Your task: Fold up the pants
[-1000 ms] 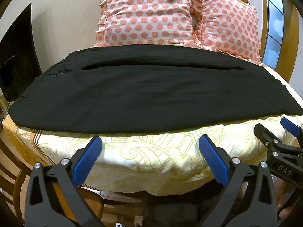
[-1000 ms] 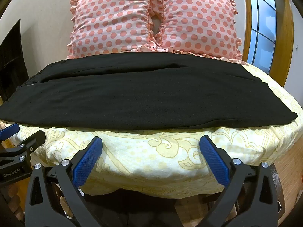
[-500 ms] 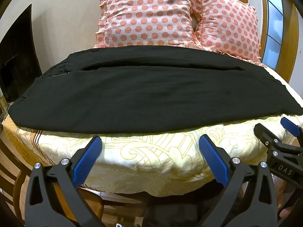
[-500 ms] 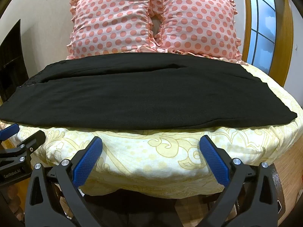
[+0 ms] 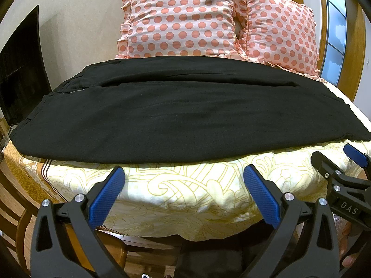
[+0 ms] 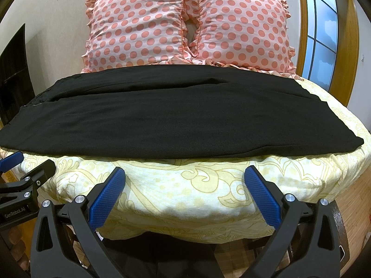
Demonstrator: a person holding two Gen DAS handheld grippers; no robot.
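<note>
Black pants point(image 5: 176, 115) point(image 6: 162, 120) lie flat across the bed, one leg laid over the other, waist end at the left, leg ends at the right. My left gripper point(image 5: 184, 181) hangs open just off the bed's front edge, short of the pants' near edge. My right gripper point(image 6: 185, 180) is open too, at the same distance, with nothing between its blue pads point(image 6: 107, 195). The right gripper's tip point(image 5: 343, 162) shows at the right of the left wrist view. At the left of the right wrist view sits the left gripper's tip point(image 6: 25, 169).
The bed point(image 5: 190, 192) point(image 6: 190, 185) wears a cream sheet with a yellow swirl pattern. Two pink polka-dot pillows point(image 5: 183, 20) point(image 6: 241, 30) stand at the head. A dark screen point(image 5: 18, 67) is at the left, a wood-framed window point(image 6: 324, 34) at the right.
</note>
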